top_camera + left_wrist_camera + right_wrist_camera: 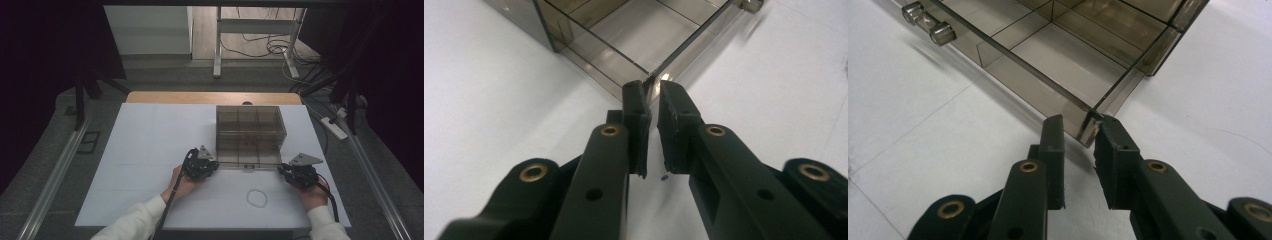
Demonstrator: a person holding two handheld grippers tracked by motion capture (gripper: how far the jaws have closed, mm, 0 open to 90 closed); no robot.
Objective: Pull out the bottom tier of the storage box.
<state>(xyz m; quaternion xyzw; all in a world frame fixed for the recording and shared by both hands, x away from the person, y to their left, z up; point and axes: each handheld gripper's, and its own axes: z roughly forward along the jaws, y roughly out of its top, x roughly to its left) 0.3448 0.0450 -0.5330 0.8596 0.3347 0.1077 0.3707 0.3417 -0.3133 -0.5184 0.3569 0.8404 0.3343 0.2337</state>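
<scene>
Left gripper [209, 166]: pressed almost together, a bare slit left between the black pads [636, 117]. Tips sit right at the near-left corner of the smoky clear plastic compartment box [250, 135]; cannot tell whether a lip of that corner is nipped between them. Hand low on the white counter [150, 150], at about 7 o'clock from the box.

Right gripper [286, 171]: narrowly spread, astride the near-right corner of the smoky clear plastic compartment box [1083, 70]. One pad [1110, 150] looks to touch the corner wall, the other stands just off it; cannot say whether a real pinch is on. Sits at about 5 o'clock from the box.

Box itself: upright on the counter, toward 12 o'clock of both hands, its compartments apparently empty. Small clear knob [928, 25] on the near wall between the two corners. Thin pale ring [257, 198] flat on the counter at 6 o'clock from the box, between the hands, touching nothing.

Step in hand, as judged: taking hold of the two near corners, before any lift or slide. Next move calls for a firm closing on the right corner, a check that the left tips really bite the wall, then an even, two-handed motion. Risk otherwise: a slip off the smooth plastic, or a twist of the box.
</scene>
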